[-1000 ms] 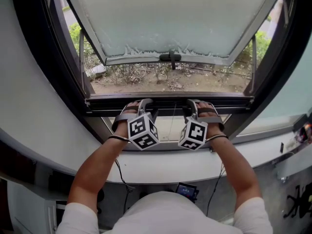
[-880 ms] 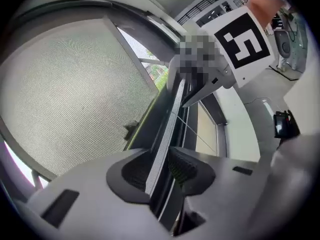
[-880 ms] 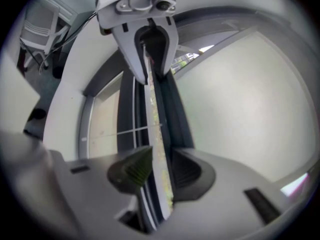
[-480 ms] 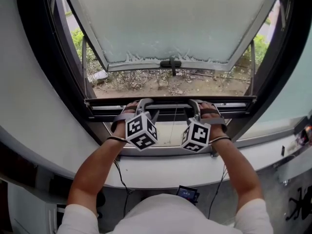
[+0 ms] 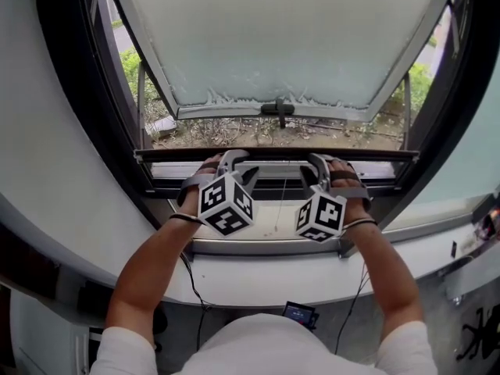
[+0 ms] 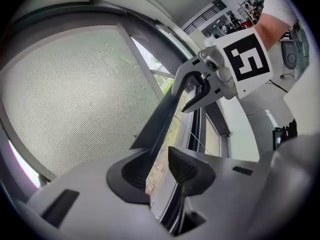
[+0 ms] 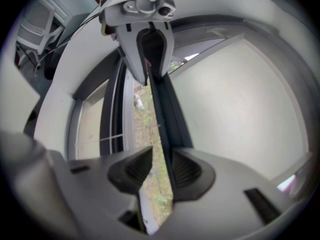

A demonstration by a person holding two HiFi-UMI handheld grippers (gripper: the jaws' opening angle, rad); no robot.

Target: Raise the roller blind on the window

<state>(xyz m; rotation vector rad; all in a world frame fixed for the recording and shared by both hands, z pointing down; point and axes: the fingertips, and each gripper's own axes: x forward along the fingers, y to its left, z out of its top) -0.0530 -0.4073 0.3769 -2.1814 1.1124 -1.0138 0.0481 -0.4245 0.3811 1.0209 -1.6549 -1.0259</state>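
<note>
The roller blind's dark bottom bar [image 5: 277,155] runs level across the window opening, a little above the sill. My left gripper [image 5: 234,161] is shut on the bar left of its middle. To the right of the middle, my right gripper [image 5: 316,162] is shut on it too. In the left gripper view the bar [image 6: 160,119] passes between the jaws of the left gripper [image 6: 160,171], and the fine mesh blind [image 6: 65,99] fills the left. In the right gripper view the bar [image 7: 162,114] lies between the jaws of the right gripper [image 7: 159,171], hard against one pad.
Beyond the bar, a frosted window sash [image 5: 281,30] with a dark handle [image 5: 279,108] is swung outward over bare ground and shrubs [image 5: 234,131]. The pale sill [image 5: 266,246] lies under the grippers. Dark frame posts [image 5: 86,92] flank the opening. Cables and a small device [image 5: 299,311] hang below.
Both grippers and the bar between them have risen a little, and more of the pale sill shows beneath the bar.
</note>
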